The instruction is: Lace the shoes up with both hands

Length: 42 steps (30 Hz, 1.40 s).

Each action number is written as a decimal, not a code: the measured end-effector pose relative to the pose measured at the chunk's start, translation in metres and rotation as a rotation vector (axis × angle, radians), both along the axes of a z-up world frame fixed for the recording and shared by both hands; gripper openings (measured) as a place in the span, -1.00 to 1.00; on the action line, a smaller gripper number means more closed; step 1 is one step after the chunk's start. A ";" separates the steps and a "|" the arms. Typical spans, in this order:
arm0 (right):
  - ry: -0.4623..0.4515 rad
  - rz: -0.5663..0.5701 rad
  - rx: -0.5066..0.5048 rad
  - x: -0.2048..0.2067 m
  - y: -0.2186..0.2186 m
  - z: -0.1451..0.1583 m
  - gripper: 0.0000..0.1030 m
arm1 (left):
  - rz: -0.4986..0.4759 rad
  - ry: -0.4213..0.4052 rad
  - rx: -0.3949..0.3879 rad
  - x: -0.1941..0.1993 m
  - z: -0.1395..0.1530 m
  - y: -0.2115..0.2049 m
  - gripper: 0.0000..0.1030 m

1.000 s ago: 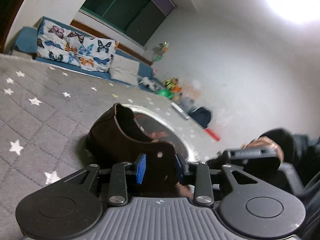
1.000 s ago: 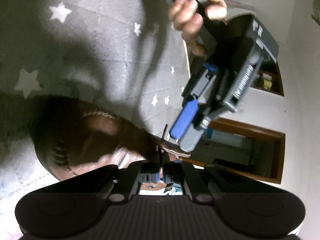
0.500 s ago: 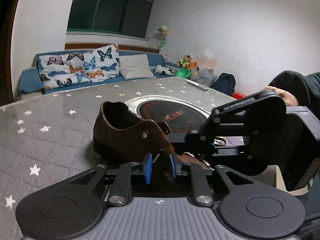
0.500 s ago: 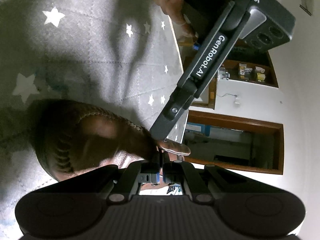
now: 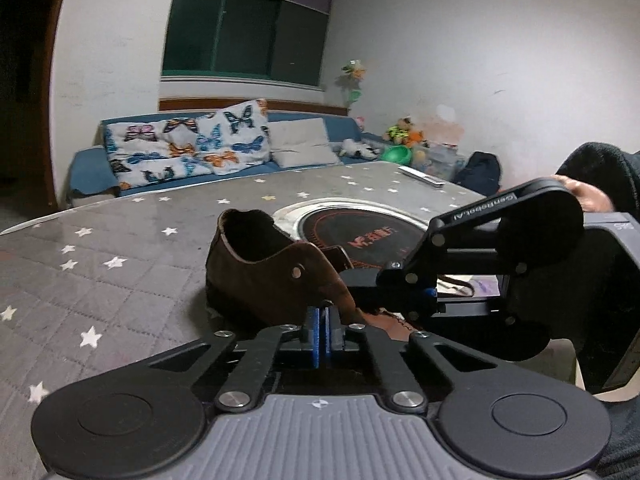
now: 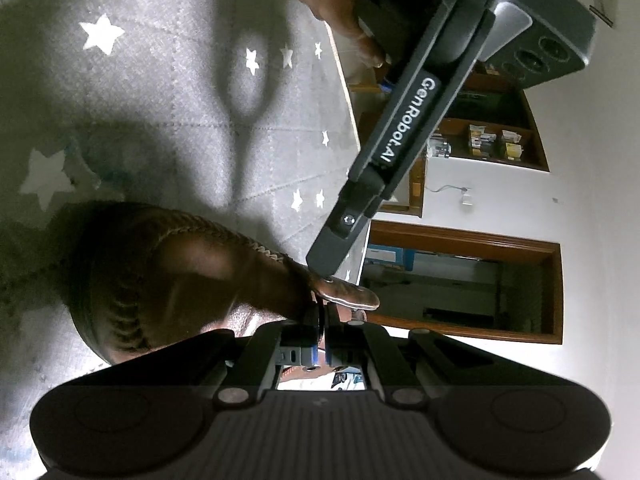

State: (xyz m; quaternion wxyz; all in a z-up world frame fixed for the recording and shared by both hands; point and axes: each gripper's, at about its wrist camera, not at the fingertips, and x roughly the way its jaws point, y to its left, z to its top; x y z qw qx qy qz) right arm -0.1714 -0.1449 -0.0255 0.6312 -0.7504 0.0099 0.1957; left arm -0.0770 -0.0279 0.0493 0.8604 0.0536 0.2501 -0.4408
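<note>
Both grippers are sitting right on top of the shoe point(image 5: 276, 276) here. Left gripper point(image 5: 322, 330) is showing its blue pads pressed together with only a sliver between them, right at the near flap of the shoe; whether a lace is pinched in there, I can't tell, it's too dark and thin to make out. Right gripper point(image 6: 322, 334) is looking closed too, jaws nearly touching just under the leather tongue flap point(image 6: 348, 294), again can't say if anything's clamped.

Shoe is a brown suede one lying on the grey star-print table cover point(image 5: 100, 280). In the left view its long axis is running away from the camera, heel opening far, lacing area close to the pads. In the right view the stitched toe is sitting off to the left and the throat is dead ahead.

So the lacing zone is lying between the two tools, and they're meeting nose to nose over it. Left tip looks like it's touching the flap, so I'd guess both are about equally close.
</note>
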 end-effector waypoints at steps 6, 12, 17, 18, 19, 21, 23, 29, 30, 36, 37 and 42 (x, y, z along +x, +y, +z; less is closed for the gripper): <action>-0.041 -0.008 0.037 -0.001 0.001 0.003 -0.38 | 0.140 -0.018 0.006 -0.013 0.004 -0.001 -0.94; 0.003 -0.076 0.140 -0.007 -0.005 0.023 -0.17 | 0.308 -0.016 0.049 -0.024 0.000 0.011 -0.95; 0.132 -0.203 0.322 -0.015 -0.020 0.042 -0.08 | 0.309 -0.024 0.089 -0.034 0.001 0.010 -0.86; 0.152 -0.228 0.354 -0.016 -0.024 0.045 -0.07 | 0.306 -0.035 0.111 -0.035 0.002 0.006 -0.84; 0.174 -0.256 0.399 -0.016 -0.029 0.050 -0.07 | 0.307 -0.051 0.134 -0.037 0.003 0.003 -0.70; 0.218 -0.315 0.495 -0.018 -0.039 0.062 -0.03 | 0.309 -0.093 0.179 -0.042 0.005 -0.001 -0.42; 0.282 -0.382 0.617 -0.015 -0.051 0.076 -0.02 | 0.289 -0.123 0.214 -0.043 0.004 -0.008 -0.27; 0.429 -0.526 0.873 -0.006 -0.088 0.097 -0.02 | 0.208 -0.198 0.311 -0.042 0.000 -0.029 -0.30; 0.444 -0.543 0.902 -0.005 -0.094 0.100 -0.02 | 0.194 -0.210 0.327 -0.042 0.000 -0.033 -0.31; 0.478 -0.614 1.007 -0.015 -0.124 0.104 -0.02 | 0.111 -0.285 0.423 -0.041 -0.004 -0.054 -0.79; 0.491 -0.627 1.023 -0.014 -0.128 0.104 -0.02 | 0.113 -0.290 0.427 -0.040 -0.005 -0.055 -0.85; 0.605 -0.700 1.150 -0.011 -0.128 0.093 -0.01 | 0.133 -0.254 0.391 -0.037 -0.010 -0.052 -0.88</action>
